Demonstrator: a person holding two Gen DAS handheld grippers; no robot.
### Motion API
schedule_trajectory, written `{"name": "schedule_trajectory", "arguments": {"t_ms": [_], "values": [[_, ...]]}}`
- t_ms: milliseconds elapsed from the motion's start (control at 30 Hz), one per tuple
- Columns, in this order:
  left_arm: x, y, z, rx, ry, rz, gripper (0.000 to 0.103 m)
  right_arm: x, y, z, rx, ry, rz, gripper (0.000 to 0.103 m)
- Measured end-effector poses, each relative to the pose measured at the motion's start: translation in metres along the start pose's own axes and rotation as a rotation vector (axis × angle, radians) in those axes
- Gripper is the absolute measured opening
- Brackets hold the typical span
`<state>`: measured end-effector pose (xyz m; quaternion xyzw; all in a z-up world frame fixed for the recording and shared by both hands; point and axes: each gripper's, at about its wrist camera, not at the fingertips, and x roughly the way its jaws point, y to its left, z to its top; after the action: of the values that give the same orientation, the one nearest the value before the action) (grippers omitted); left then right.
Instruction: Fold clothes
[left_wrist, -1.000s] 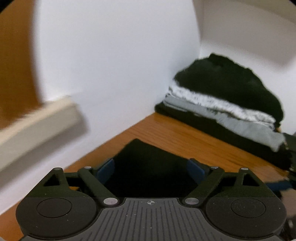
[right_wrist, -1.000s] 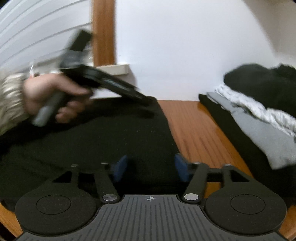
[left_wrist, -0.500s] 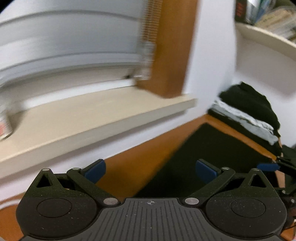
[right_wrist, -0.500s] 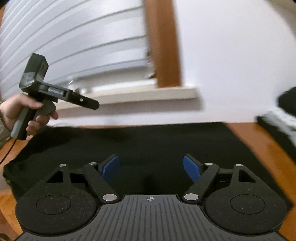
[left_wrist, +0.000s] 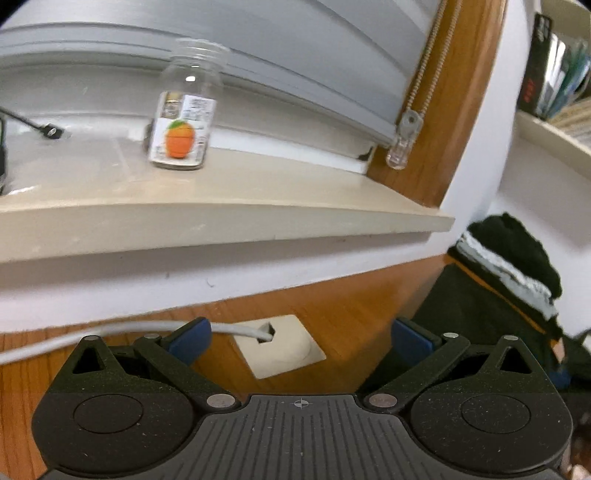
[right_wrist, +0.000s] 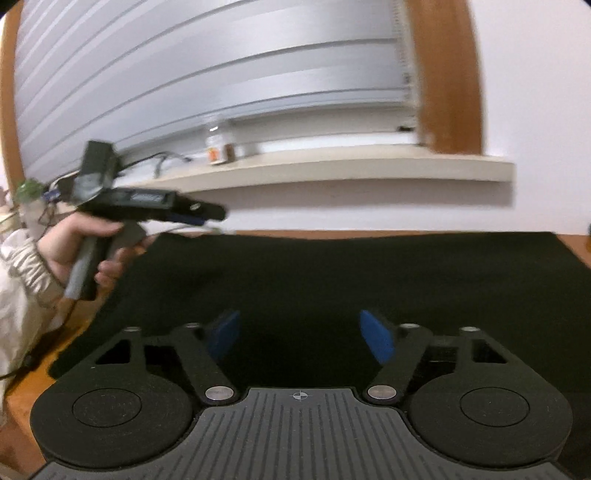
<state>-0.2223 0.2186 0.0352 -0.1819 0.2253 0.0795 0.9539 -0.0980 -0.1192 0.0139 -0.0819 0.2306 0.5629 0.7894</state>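
Observation:
A black garment (right_wrist: 332, 280) lies spread flat on the wooden table (left_wrist: 332, 306). My right gripper (right_wrist: 299, 338) hovers over its near part, jaws closing with only the cloth far below between the blue pads. At the garment's left edge a hand (right_wrist: 92, 240) holds my left gripper (right_wrist: 210, 216) above the table. In the left wrist view the left gripper (left_wrist: 301, 341) stands wide open over bare wood, and the garment (left_wrist: 461, 317) shows to its right. A stack of folded clothes (left_wrist: 513, 251) sits by the wall at the far right.
A beige window sill (left_wrist: 221, 218) juts out over the table's back edge and carries a clear bottle (left_wrist: 183, 125) with an orange label. A beige cable plate (left_wrist: 280, 350) with a grey cable (left_wrist: 110, 330) lies under the left gripper. Shelves with books are at the upper right.
My left gripper has swung left, off the black garment and away from the stack, toward the window sill, with its jaws spread wider. The right gripper has also turned left over the garment.

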Motion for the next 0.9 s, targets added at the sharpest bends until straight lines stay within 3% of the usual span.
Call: {"name": "schedule_trajectory", "arguments": {"t_ms": [300, 733, 900], "values": [[0.0, 0.01, -0.007, -0.022, -0.002, -0.025, 0.103, 0.036, 0.054, -0.014, -0.145, 0.098, 0.011, 0.056], [-0.001, 0.002, -0.008, -0.029, 0.007, -0.095, 0.103, 0.033, 0.06, -0.016, -0.144, 0.081, -0.004, 0.057], [-0.002, -0.011, -0.009, 0.012, 0.024, -0.134, 0.103, 0.022, 0.073, -0.012, -0.108, 0.01, 0.05, 0.057]]}}
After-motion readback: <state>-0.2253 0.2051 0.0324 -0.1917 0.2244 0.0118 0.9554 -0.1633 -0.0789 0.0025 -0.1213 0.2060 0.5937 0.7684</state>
